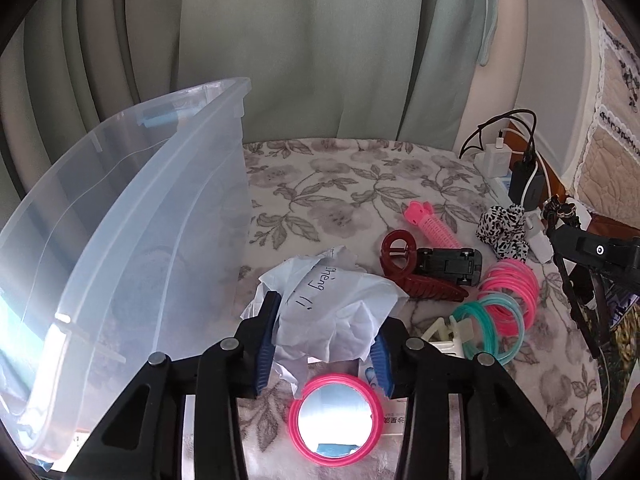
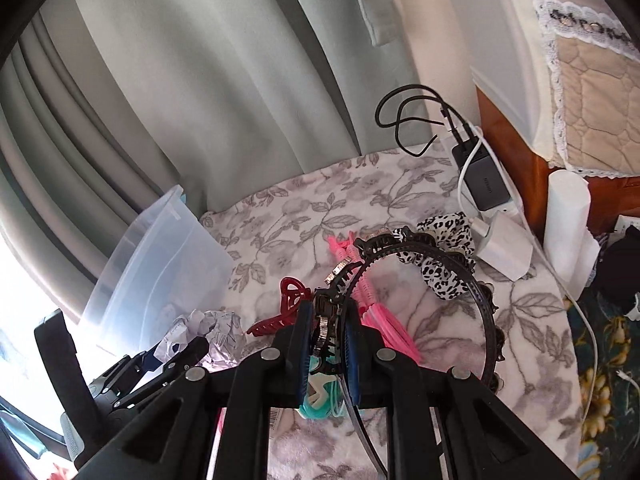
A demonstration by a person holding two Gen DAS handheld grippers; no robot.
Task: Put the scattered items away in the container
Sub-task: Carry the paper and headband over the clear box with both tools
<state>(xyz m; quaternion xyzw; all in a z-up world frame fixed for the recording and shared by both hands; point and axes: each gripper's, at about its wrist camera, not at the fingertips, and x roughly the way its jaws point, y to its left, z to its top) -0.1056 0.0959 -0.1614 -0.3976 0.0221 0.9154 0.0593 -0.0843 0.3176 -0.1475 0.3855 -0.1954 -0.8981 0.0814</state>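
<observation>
My left gripper (image 1: 332, 312) is shut on a crumpled sheet of white paper (image 1: 340, 304) with handwriting, held just right of the clear plastic container (image 1: 140, 220). On the flowered cloth lie a dark red claw clip (image 1: 404, 264), a black toy car (image 1: 448, 266), a pink hair roller (image 1: 432, 224), pink rings (image 1: 516, 288), teal rings (image 1: 488, 328), a leopard scrunchie (image 1: 502, 228) and a pink round mirror (image 1: 336, 416). My right gripper (image 2: 329, 308) is shut on black toothed headbands (image 2: 486, 308), whose arcs curve up and to the right above the cloth.
Chargers and cables (image 2: 480, 176) sit on a power strip at the back right, beside a white cylinder (image 2: 568, 216) and a wooden bed frame (image 2: 508, 152). Grey-green curtains (image 1: 300, 60) hang behind the table. A white clip (image 1: 444, 328) lies by the teal rings.
</observation>
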